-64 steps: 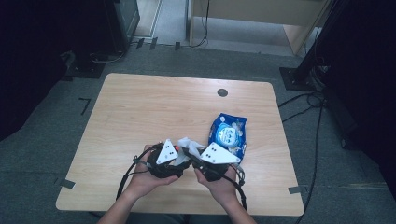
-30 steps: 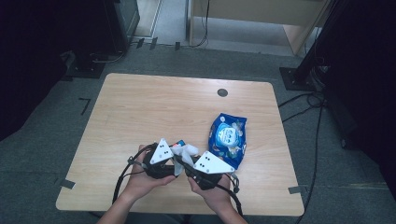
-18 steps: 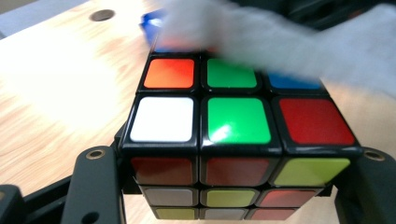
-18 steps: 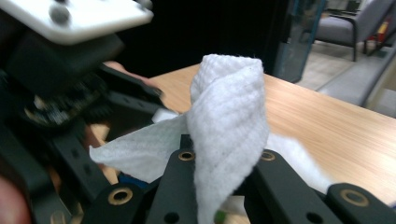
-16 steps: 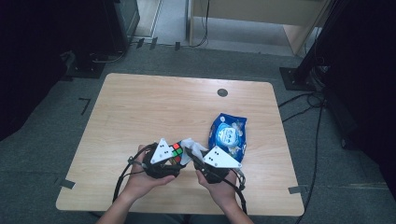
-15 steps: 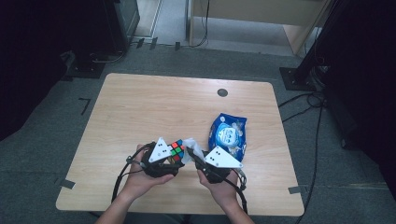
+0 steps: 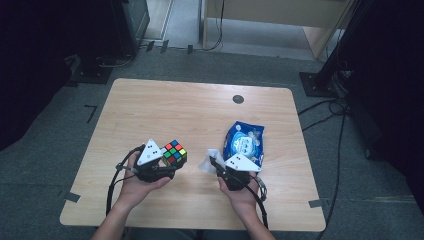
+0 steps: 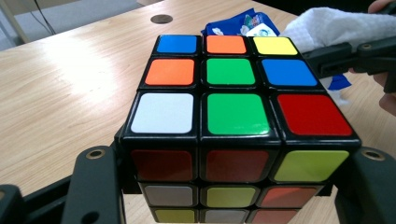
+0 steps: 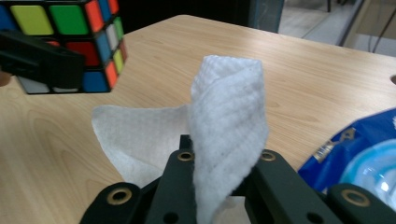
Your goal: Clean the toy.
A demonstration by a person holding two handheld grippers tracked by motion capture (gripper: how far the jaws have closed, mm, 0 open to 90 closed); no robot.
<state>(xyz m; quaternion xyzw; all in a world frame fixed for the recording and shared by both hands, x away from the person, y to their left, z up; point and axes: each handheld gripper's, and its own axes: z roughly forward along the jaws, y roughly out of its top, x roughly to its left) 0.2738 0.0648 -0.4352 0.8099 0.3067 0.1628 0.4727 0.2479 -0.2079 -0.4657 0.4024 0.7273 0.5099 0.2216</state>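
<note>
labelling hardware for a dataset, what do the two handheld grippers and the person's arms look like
Both the left gripper and the right gripper are black, each with two flat black jaws with brass-ringed holes. Each carries a light grey three-cornered plate with small dark dots on top and trails a black cable toward the table's near edge. The forearms are bare; no sleeves or gloves show.

Cube (image 7: 174, 152) and wipe (image 7: 208, 161) drawn apart; right gripper (image 7: 216, 164) jaws just easing open.

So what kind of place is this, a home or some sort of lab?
Probably a lab or recording room, not a home: a lone wooden table on grey carpet, cables trailing across the floor, and black stand bases beside it.
</note>
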